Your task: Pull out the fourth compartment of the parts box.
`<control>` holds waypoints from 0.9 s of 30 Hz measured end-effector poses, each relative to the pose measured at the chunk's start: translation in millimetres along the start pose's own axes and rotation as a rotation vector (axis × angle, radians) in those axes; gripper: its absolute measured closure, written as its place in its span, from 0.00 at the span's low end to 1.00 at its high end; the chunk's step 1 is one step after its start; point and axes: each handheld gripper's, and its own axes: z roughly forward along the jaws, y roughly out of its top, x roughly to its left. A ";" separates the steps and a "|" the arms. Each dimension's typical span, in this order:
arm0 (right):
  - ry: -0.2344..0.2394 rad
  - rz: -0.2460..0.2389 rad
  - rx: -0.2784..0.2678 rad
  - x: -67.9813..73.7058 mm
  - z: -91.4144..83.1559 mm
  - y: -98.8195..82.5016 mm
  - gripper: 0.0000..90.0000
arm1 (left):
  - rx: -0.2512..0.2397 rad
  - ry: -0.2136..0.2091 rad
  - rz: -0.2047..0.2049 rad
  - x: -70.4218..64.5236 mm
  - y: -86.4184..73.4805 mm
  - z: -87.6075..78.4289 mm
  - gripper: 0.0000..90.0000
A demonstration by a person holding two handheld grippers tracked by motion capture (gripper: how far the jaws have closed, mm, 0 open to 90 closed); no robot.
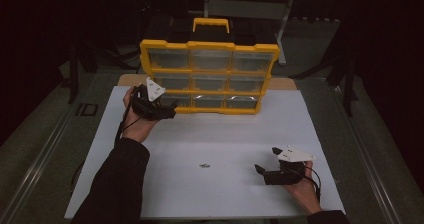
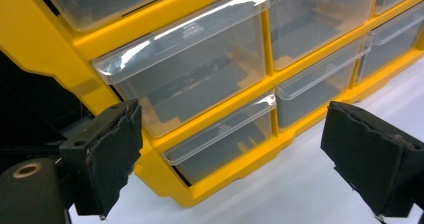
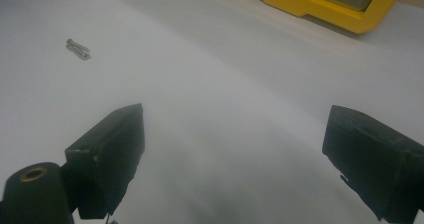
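A yellow drawer cabinet (image 1: 209,77) with clear plastic drawers is seen standing upright at the far edge of a white board (image 1: 210,134), its black-and-yellow carry handle (image 1: 211,26) on top. The left gripper (image 1: 167,111) is held just in front of the cabinet's lower left corner, jaws spread wide and nothing grasped, facing the bottom-left drawer (image 2: 222,136). The right gripper (image 1: 260,171), likewise released and empty, is held well short of the cabinet. Small metal screws (image 1: 204,166) lie well in front of the cabinet.
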 end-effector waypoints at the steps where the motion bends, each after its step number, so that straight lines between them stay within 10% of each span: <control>1: 0.000 -0.001 -0.001 -0.1 0.0 0.1 0.11 | 0.003 0.004 0.003 0.5 0.5 1.1 0.12; 27: 0.004 -0.002 0.001 -0.2 0.5 -0.2 0.11 | 0.054 0.090 0.121 -3.6 16.6 29.0 0.18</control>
